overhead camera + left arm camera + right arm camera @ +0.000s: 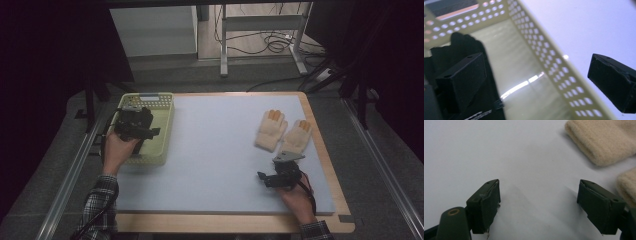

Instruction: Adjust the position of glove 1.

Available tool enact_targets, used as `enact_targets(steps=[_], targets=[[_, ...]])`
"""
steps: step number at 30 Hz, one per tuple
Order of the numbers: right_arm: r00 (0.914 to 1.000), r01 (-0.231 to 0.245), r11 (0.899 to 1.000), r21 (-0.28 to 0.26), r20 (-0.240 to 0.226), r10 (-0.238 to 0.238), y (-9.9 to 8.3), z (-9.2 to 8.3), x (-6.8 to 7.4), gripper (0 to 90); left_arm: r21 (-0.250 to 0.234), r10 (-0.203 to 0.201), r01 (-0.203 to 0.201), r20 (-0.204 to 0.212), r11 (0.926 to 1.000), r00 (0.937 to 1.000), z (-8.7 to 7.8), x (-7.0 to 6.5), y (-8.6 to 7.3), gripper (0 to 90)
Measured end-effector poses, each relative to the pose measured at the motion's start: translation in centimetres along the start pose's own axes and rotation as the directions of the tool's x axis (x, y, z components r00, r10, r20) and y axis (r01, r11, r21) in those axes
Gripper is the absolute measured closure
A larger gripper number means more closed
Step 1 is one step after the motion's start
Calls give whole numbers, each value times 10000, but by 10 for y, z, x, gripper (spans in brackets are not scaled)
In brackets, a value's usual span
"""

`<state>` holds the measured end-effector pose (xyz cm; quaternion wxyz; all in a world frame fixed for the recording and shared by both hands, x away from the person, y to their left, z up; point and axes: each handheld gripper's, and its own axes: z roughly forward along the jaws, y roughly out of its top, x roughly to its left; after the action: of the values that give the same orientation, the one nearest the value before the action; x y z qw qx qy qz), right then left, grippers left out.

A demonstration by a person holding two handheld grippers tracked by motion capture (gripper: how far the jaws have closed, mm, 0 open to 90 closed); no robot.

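High view: left gripper point(134, 125) over the yellow basket point(162, 145), jaws wide, something black lying inside. Right gripper point(280, 176) near the cream gloves point(271, 130) on the mat, jaws spread, empty. Looks like pickup time; needs reaching forward to a cuff.

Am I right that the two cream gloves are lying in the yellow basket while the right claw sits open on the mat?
Not quite. The high view shows the two cream gloves lying on the mat, not in the yellow basket. The right claw is open on the mat.
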<state>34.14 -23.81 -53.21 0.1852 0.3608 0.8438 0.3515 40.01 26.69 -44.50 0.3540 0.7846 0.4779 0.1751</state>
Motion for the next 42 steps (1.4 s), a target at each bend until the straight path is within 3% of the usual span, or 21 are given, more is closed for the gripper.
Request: enact_targets(steps=[7,12,20,26,37,42], targets=[[10000,-7,10000,3,-1,7,0,0,0,185,-264,576,-565,424,9981,9974,-3,-25,-1,21],[10000,-11,10000,1,0,11,0,0,0,185,-499,1030,-996,709,9938,9922,-6,-45,-1,22],[10000,-19,10000,2,8,19,0,0,0,184,-869,1804,-1706,1215,9815,9761,-8,-79,-1,22],[10000,-36,10000,11,9,36,0,0,0,184,-1090,2144,-1982,1651,9741,9627,-4,-102,-5,22],[10000,-24,10000,7,21,24,0,0,0,184,-1125,2644,-2454,2089,9629,9415,13,-141,-30,21],[10000,-39,10000,7,17,39,0,0,0,183,-931,2577,-2426,2218,9656,9404,26,-150,-49,21]])
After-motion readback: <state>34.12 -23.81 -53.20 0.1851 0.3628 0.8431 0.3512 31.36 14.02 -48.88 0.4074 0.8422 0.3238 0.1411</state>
